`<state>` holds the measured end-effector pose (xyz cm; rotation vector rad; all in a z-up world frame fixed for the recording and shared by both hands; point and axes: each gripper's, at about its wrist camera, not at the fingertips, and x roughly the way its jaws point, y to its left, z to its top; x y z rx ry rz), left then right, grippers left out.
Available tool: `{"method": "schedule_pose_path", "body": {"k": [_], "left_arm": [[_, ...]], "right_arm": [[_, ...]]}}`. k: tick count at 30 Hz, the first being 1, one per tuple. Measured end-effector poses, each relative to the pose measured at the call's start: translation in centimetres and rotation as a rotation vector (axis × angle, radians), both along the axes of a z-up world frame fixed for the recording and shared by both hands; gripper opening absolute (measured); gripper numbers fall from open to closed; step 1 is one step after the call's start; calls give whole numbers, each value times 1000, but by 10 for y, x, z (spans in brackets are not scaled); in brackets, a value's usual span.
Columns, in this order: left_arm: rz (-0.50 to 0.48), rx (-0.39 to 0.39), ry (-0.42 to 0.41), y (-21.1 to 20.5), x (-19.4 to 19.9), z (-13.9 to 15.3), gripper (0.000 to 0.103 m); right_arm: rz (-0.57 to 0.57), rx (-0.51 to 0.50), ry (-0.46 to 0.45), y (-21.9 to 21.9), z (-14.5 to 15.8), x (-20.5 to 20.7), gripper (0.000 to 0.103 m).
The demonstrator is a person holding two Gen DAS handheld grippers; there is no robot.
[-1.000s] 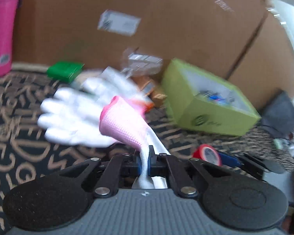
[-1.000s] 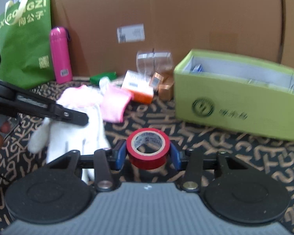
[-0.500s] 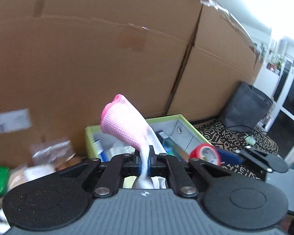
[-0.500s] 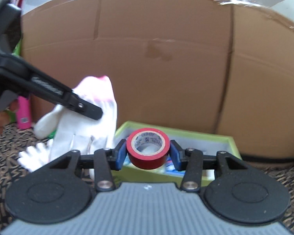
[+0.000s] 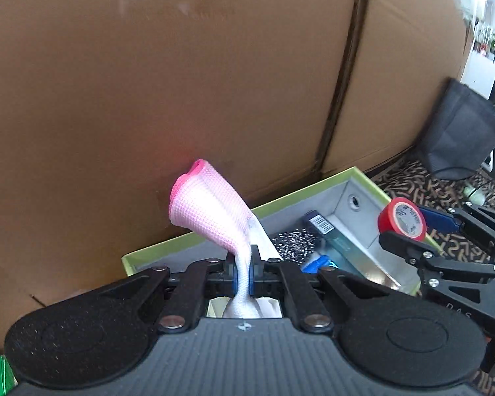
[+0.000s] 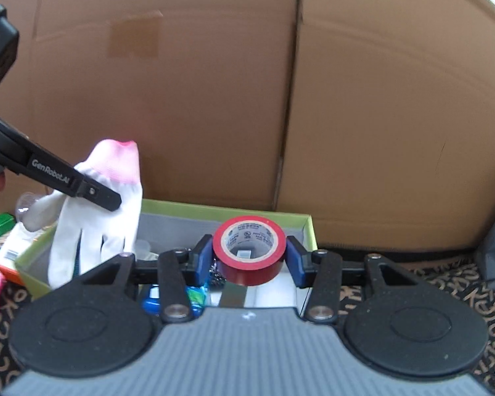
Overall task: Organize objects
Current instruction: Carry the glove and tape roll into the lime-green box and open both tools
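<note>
both grippers now up over the green box (image 6: 308, 227)

left gripper (image 5: 242, 272) clenched on white glove (image 5: 211, 211), right gripper (image 6: 249, 260) grasping red tape roll (image 6: 249, 247); a second ago both were low over the carpet, box far right.

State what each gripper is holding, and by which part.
The left gripper pinches a white glove just below its pink cuff. The right gripper clamps a red tape roll across its outer sides.

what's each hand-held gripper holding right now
Left hand-held gripper: closed on the white glove with the pink cuff.
Right hand-held gripper: closed on the red tape roll, held above the green box.
</note>
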<state>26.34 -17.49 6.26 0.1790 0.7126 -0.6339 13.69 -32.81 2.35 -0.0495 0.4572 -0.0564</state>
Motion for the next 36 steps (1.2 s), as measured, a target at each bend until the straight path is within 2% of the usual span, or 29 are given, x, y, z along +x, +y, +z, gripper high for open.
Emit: {"method": "schedule_pose_path", "body": {"k": [5, 7, 8, 9, 10, 11, 13, 18, 22, 25, 28, 32, 36], "left_arm": [[-7, 19, 27, -8, 10, -23, 3], [16, 9, 25, -6, 12, -29, 10], [28, 3, 31, -4, 12, -31, 31], [44, -3, 47, -2, 13, -33, 66], [64, -14, 53, 2, 12, -34, 79], [85, -39, 31, 8, 7, -33, 87], [103, -90, -36, 19, -6, -30, 87], [143, -153, -52, 38, -31, -14, 87], [185, -191, -85, 50, -62, -6, 88], [223, -199, -73, 67, -88, -5, 89], [258, -212, -72, 108, -123, -4, 89], [345, -209, -73, 138, -151, -16, 89], [436, -205, -18, 173, -174, -35, 89]], "right_arm": [[33, 1, 15, 0, -17, 15, 46], [50, -9, 32, 2, -25, 22, 46], [57, -18, 46, -2, -29, 23, 56], [50, -27, 52, -1, -33, 23, 68], [44, -34, 47, -1, -34, 20, 71], [43, -36, 40, -2, -35, 16, 75], [36, -24, 18, -2, -33, 8, 84], [17, -22, -57, 2, -15, -15, 102], [40, -15, -112, 11, 0, -36, 103], [79, 3, -132, 24, 8, -54, 103], [113, 7, -149, 40, 10, -73, 103], [167, 24, -154, 63, 11, -97, 103], [218, 33, -127, 88, 5, -112, 103]]}}
